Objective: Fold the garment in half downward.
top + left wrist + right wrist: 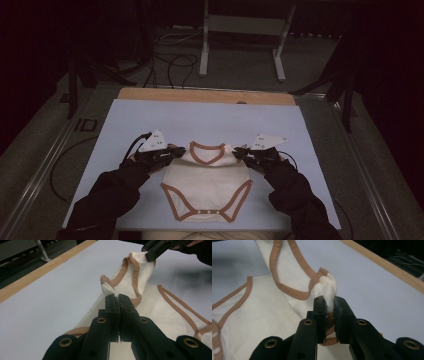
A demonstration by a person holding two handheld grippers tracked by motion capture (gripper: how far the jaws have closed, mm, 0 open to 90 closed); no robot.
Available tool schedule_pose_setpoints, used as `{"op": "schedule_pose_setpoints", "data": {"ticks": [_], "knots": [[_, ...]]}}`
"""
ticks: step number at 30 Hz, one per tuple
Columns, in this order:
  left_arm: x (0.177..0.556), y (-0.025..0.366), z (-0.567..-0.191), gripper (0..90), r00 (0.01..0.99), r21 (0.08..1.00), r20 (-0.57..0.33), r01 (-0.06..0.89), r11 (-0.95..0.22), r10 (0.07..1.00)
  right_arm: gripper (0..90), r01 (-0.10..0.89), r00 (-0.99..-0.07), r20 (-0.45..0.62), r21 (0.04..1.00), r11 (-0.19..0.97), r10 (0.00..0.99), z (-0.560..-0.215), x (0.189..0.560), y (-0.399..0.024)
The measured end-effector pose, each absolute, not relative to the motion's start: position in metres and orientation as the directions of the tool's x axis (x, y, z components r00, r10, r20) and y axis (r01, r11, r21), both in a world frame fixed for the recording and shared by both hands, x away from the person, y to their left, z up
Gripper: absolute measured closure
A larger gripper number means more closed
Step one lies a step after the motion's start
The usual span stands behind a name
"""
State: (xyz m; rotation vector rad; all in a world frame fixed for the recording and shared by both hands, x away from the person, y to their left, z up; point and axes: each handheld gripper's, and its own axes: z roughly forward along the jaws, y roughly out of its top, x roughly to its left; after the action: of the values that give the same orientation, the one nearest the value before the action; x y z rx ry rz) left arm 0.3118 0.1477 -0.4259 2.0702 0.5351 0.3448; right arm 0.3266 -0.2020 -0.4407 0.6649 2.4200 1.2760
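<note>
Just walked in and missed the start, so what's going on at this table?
A person is handling a cream baby bodysuit with brown trim on a pale blue table, using a gripper in each hand. The left gripper is shut on one shoulder, and the right gripper is shut on the other. The neckline is lifted between them, while the snap end lies flat near the person.

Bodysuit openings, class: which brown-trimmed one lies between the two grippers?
The neck opening, at the far end between the pinched shoulders; the leg openings lie near the person.

bodysuit: soft matt cloth (tan ribbed trim) | table: smooth matt sheet, wooden edge
</note>
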Motion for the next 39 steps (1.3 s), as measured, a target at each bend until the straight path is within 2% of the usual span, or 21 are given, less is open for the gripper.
{"op": "schedule_pose_setpoints", "data": {"ticks": [16,30,39], "knots": [[0.273,0.148,-0.449,88.3,0.891,0.842,0.006,0.241,-0.483,0.454,81.1,0.254,-0.865,-0.030,0.836,0.487,0.502,-0.453,0.285,-0.207],[0.257,0.151,-0.473,88.2,0.901,0.830,-0.047,0.275,-0.485,0.430,80.8,0.280,-0.875,0.011,0.828,0.487,0.484,-0.469,0.263,-0.210],[0.246,0.147,-0.491,87.8,0.916,0.784,-0.065,0.292,-0.548,0.395,80.2,0.313,-0.890,0.046,0.786,0.533,0.454,-0.487,0.253,-0.206]]}}
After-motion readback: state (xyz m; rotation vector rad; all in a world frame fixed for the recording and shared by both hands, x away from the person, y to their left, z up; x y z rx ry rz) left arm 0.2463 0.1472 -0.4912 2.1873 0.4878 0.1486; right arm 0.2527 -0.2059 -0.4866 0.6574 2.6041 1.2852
